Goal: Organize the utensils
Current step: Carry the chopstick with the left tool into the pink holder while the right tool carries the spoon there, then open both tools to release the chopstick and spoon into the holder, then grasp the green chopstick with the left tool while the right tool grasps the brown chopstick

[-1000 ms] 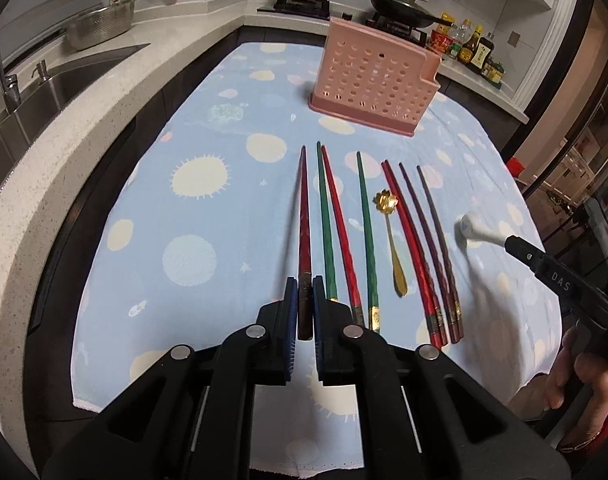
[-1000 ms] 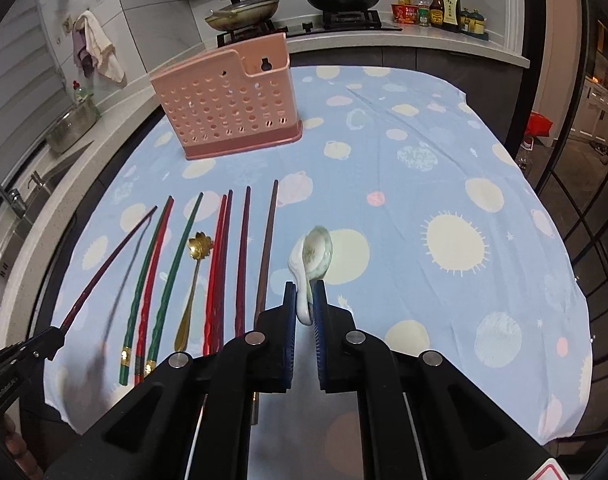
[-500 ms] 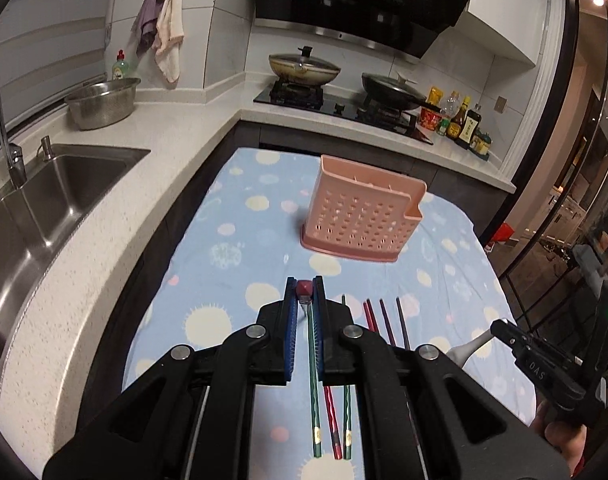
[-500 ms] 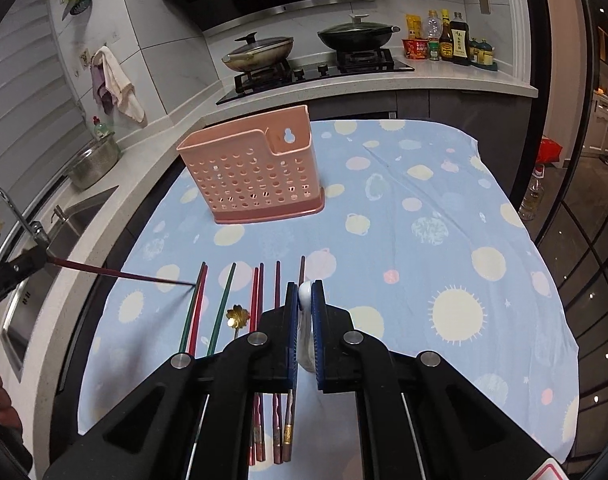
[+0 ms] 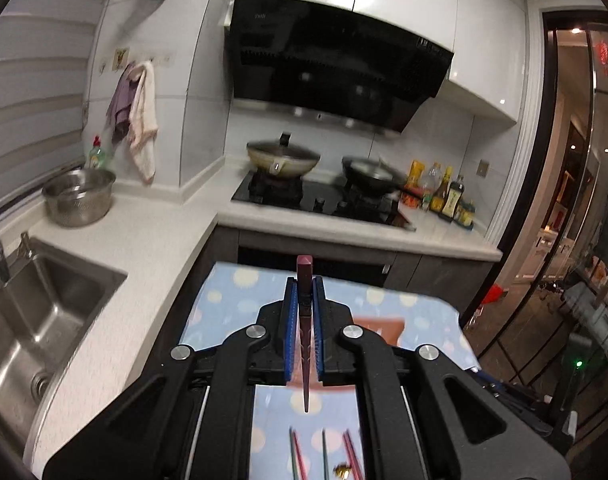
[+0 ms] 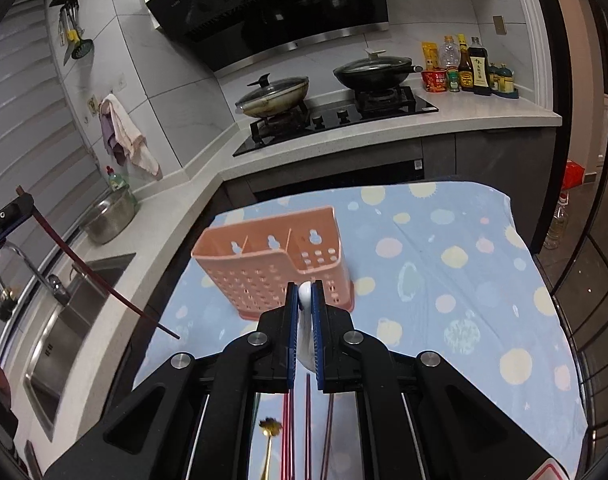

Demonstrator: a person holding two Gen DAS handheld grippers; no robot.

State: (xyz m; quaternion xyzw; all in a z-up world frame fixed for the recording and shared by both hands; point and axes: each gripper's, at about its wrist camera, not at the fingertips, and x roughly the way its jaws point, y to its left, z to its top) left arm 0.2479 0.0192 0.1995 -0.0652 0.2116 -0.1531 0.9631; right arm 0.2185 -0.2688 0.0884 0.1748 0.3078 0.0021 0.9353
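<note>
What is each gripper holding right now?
Left gripper: shut on a dark red chopstick.
Right gripper: shut on a white spoon.

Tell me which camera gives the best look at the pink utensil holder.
The right wrist view: the pink utensil holder stands whole on the spotted cloth, its compartments visible. In the left wrist view only a blurred sliver shows behind the left gripper.

The pink holder (image 6: 275,268) looks like matt perforated plastic. A soft printed cloth (image 6: 444,280) covers the tabletop. The white spoon (image 6: 305,292) is glossy, like ceramic. The sink (image 5: 43,312) and bowl (image 5: 79,200) are brushed metal; the dark red chopstick (image 5: 304,300) looks lacquered.
</note>
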